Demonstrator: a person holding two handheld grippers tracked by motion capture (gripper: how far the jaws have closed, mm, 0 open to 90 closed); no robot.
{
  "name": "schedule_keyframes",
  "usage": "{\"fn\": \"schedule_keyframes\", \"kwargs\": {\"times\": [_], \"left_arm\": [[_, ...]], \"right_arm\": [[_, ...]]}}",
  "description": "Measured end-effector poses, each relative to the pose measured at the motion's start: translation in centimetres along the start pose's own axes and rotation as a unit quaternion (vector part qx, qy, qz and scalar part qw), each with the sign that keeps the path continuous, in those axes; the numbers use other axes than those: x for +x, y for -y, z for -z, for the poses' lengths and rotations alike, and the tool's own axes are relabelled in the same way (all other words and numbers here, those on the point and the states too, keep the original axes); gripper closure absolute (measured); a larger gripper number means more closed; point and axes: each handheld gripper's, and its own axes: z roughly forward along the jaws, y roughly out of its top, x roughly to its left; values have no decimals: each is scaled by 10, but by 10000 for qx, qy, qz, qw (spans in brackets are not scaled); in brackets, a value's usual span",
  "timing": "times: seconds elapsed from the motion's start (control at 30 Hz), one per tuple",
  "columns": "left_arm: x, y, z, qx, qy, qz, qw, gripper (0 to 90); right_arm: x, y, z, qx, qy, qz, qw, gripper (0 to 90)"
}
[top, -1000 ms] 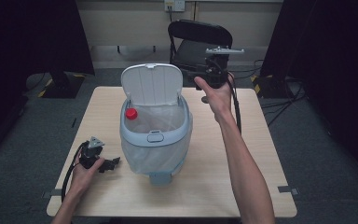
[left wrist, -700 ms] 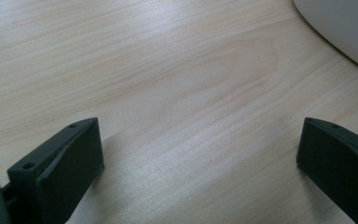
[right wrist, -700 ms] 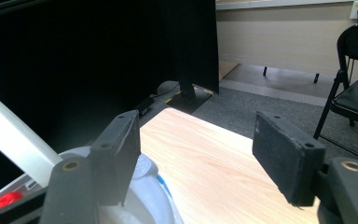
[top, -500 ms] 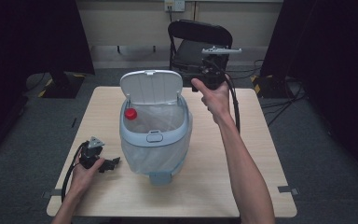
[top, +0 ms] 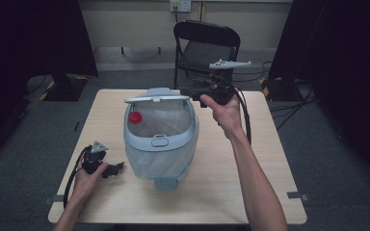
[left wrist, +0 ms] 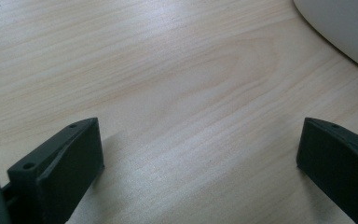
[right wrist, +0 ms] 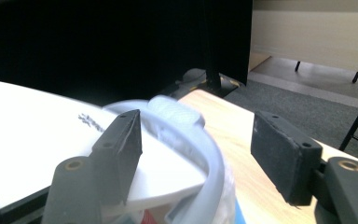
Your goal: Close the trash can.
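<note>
Bin (top: 160, 144) at table (top: 270, 192) centre; cap (top: 135, 117) inside bin, at its left; chair (top: 206, 45) behind bin, beyond table; left tool (top: 118, 168) left of bin; right tool (top: 195, 91) at bin's rear rim.

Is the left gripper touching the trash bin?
Apart. In the high view, bare table shows between the left gripper and the trash bin.

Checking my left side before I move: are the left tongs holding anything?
No. In the left gripper view the left tongs stand wide open over bare table, with nothing between them.
</note>
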Motion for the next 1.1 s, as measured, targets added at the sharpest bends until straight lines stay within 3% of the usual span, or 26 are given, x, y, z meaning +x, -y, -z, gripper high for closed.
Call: {"fn": "schedule_keyframes", "kwargs": {"times": [0.2, 0.4, 0.5, 0.6, 0.87, 1.1], "left_arm": [[0, 0, 0, -1, 0, 5, 10000, 0], [0, 0, 0, 8, -14, 2, 10000, 0], [0, 0, 0, -1, -1, 23, 10000, 0], [0, 0, 0, -1, -5, 23, 10000, 0], [0, 0, 0, 6, -4, 12, 10000, 0], [0, 0, 0, -1, -5, 22, 10000, 0]], "right_arm": [[12, 9, 5, 111, -125, 125, 9998, 305], [38, 13, 6, 238, -86, 401, 9989, 300], [46, 16, 3, 413, -203, 428, 9980, 290], [54, 21, 1, 551, -130, 481, 9972, 273], [67, 29, -2, 523, -70, 555, 9971, 180], [85, 33, -4, 653, 209, 697, 9952, 152]]}}
